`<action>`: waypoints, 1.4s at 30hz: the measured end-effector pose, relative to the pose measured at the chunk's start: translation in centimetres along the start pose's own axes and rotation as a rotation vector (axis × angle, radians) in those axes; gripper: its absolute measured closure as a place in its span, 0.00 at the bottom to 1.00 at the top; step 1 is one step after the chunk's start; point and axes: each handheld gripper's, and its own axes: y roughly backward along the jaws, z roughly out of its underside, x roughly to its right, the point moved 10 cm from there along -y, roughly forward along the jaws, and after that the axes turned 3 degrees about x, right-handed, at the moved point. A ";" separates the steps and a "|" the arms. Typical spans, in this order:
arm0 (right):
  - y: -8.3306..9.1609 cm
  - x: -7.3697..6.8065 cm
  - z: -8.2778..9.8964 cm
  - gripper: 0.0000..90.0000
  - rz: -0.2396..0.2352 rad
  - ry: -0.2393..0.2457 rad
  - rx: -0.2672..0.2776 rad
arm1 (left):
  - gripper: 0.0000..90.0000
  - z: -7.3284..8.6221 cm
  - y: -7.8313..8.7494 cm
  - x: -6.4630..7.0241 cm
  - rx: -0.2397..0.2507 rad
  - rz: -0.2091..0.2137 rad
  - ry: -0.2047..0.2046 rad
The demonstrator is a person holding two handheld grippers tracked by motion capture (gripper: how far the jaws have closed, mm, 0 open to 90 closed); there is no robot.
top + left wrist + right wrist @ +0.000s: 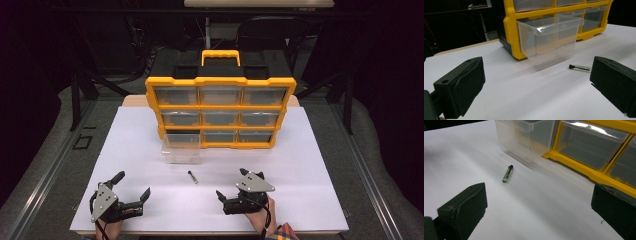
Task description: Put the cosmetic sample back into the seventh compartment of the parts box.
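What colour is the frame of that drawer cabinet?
Yellow, the cabinet frame, with a black back; clearest in the high view.

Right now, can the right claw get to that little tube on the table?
Probably yes. The right claw is open, and the little tube lies on bare white table ahead of it, apart from the clear drawer.

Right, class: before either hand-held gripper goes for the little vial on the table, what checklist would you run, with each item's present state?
1. Small clear glass vial with black cap lying free on the white table: ok.
2. Left hand-held gripper open: ok.
3. Right hand-held gripper open: ok.
4. Clear plastic drawer pulled out of the yellow organiser: ok.
5. Drawer empty: ok, as far as visible.
6. Vial contents: cannot tell.
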 end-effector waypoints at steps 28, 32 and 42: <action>-3.7 -2.6 0.3 0.00 -0.027 -0.014 -0.084 | 0.00 -0.2 -0.7 0.3 0.003 0.013 -0.006; -5.8 -4.2 0.3 0.00 -0.049 -0.024 -0.112 | 0.00 -0.2 -0.7 0.3 0.004 0.013 -0.009; -6.4 -4.8 0.2 0.00 -0.041 -0.016 -0.123 | 0.00 -0.2 -0.6 0.2 0.001 0.015 -0.008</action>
